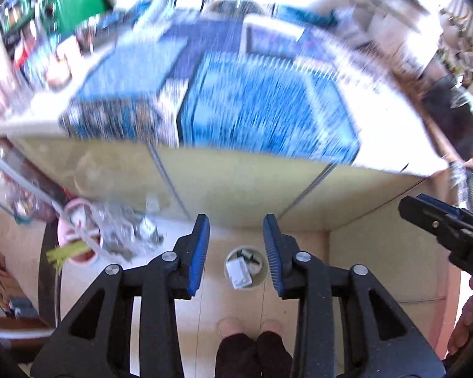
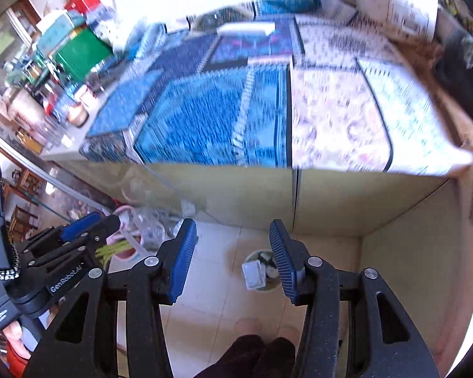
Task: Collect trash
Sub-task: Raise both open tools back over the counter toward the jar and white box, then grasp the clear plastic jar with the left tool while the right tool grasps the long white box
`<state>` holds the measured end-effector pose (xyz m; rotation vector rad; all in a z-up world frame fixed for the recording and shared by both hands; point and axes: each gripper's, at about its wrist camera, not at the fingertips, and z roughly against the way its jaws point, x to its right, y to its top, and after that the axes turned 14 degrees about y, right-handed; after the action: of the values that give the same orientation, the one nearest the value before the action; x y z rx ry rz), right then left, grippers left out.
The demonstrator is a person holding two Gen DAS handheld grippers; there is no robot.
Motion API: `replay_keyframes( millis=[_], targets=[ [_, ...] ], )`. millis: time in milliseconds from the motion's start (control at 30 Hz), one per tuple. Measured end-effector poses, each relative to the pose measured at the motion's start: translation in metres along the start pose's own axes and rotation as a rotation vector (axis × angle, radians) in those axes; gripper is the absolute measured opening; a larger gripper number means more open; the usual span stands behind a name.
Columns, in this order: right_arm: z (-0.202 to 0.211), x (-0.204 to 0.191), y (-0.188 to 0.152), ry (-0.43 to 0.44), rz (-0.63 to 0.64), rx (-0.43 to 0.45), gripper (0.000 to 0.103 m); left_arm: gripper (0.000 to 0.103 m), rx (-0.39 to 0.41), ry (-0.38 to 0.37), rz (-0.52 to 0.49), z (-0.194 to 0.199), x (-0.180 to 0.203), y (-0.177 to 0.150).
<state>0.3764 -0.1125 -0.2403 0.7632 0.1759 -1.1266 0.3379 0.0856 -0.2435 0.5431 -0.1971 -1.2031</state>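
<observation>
Left of floor: pink container point(image 1: 75, 245) with green-yellow strips, beside crumpled clear plastic point(image 1: 126, 233).

Left tool point(image 1: 236, 252) hovering with fingers spread, gripping nothing.

Directly below, framed between its fingers: small round bin point(image 1: 244, 269) sitting on tiled floor point(image 1: 211, 299), holding a white boxy piece of trash point(image 1: 239, 272) (other contents too blurred to identify).

Right tool point(image 2: 233, 256) likewise gaping, holding nothing, bin point(image 2: 261, 271) showing between its fingers.

Above: desk point(image 2: 236, 189) carrying blue patterned cloth point(image 2: 205, 119), motion-blurred.

Person's feet point(image 1: 250, 327) showing at bottom.
</observation>
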Motion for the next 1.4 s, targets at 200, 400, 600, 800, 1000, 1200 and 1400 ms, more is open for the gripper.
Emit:
replay_keyframes(
  millis=[200,400,600,800,1000,1200,1400],
  targets=[
    [0.043,-0.022,0.022,-0.029,0.031,0.127,0.057,0.045,0.135,-0.012,-0.024,0.057,-0.005,0.039],
    [0.071,-0.025,0.061,-0.036,0.046,0.195,0.058,0.063,0.221,0.012,-0.001,0.085,0.004,0.08],
    [0.072,0.002,0.118,-0.037,0.097,0.23,0.059,0.063,0.246,0.039,0.016,0.072,0.021,0.136],
    [0.066,0.034,0.188,-0.007,0.14,0.202,0.059,0.063,0.202,0.041,0.092,0.043,0.042,0.213],
    [0.039,0.06,0.25,-0.001,0.231,0.144,0.062,0.063,0.21,0.07,0.185,0.016,0.057,0.277],
    [-0.008,0.076,0.296,0.02,0.26,0.057,0.062,0.064,0.188,0.105,0.186,-0.015,0.06,0.324],
    [-0.075,0.078,0.33,-0.001,0.317,-0.051,0.062,0.066,0.149,0.098,0.179,-0.062,0.047,0.366]
  ],
)
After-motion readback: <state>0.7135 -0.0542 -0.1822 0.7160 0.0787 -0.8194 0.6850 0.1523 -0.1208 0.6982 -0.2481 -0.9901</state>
